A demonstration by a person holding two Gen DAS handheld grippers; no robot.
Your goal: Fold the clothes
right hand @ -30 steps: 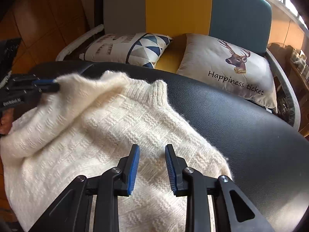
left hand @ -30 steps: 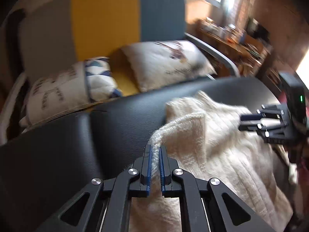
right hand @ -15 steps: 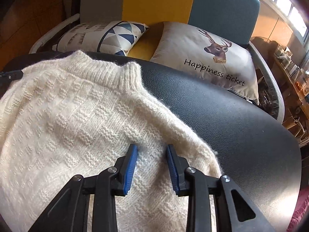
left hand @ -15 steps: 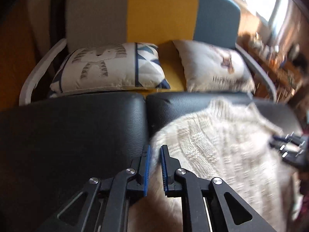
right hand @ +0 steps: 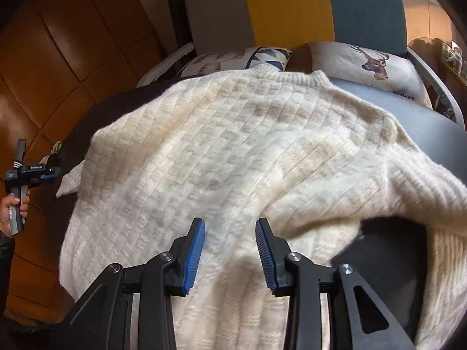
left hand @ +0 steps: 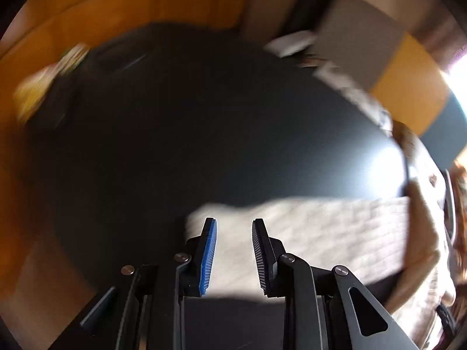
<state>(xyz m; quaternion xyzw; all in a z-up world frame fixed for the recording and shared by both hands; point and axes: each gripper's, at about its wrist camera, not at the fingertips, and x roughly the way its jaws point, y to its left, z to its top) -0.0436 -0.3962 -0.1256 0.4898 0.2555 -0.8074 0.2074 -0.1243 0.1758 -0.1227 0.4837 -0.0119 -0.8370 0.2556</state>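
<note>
Under both grippers, cream sweater [right hand: 233, 151] lies spread on black tabletop [left hand: 204, 131]. Right gripper [right hand: 230, 250] and left gripper [left hand: 233, 250]: jaws apart, empty. Step: laying flat. Next: pinch a sleeve, fold inward.

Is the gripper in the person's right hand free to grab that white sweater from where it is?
Probably yes. The right gripper hangs open directly over the sweater, which lies spread on the black table. Nothing sits between its fingers and the knit, and the left gripper is off at the far edge.
</note>
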